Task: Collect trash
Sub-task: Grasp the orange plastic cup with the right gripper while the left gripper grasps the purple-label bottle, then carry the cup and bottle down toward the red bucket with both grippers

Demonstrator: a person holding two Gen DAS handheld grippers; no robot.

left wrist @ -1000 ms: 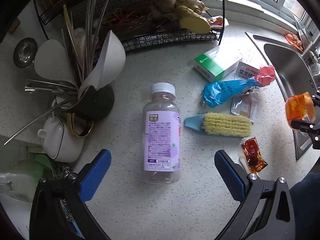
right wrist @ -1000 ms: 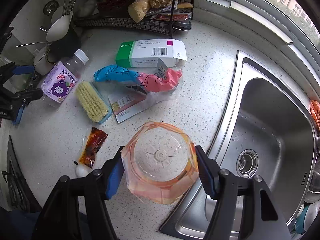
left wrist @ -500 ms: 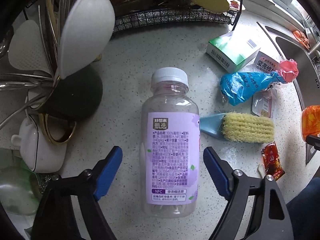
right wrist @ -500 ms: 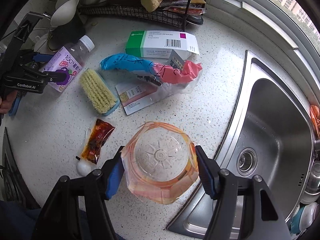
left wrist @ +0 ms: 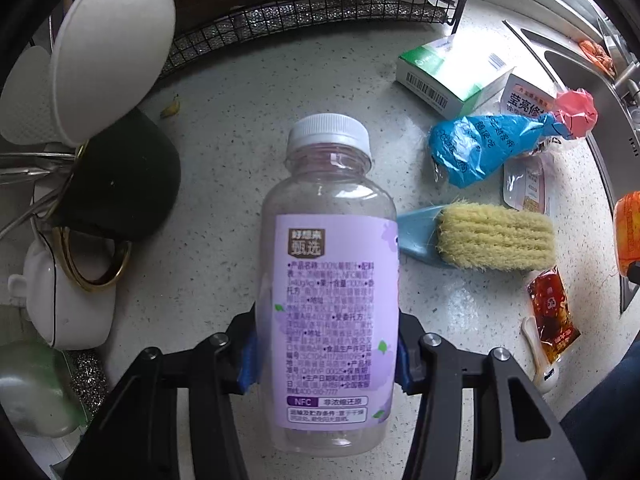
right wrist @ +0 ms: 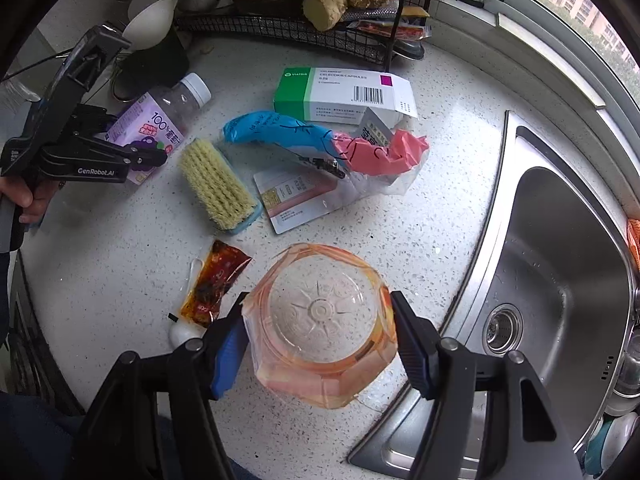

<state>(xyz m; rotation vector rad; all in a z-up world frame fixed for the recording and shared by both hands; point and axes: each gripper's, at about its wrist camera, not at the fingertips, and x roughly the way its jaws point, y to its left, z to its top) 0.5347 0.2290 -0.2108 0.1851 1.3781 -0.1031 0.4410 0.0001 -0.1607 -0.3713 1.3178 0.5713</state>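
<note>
My left gripper (left wrist: 326, 356) has just closed onto the one bottle (left wrist: 328, 280) lying on the bench (left wrist: 224, 184). My right gripper (right wrist: 320, 340) grasps one orange cup (right wrist: 320, 324); I count one brush (right wrist: 218, 188) and one box (right wrist: 344, 94).

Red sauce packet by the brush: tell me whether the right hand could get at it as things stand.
Probably not yet. The sauce packet lies bare on the counter with nothing over it, but the right gripper is already shut on an orange plastic cup, so it would have to drop that first.
</note>
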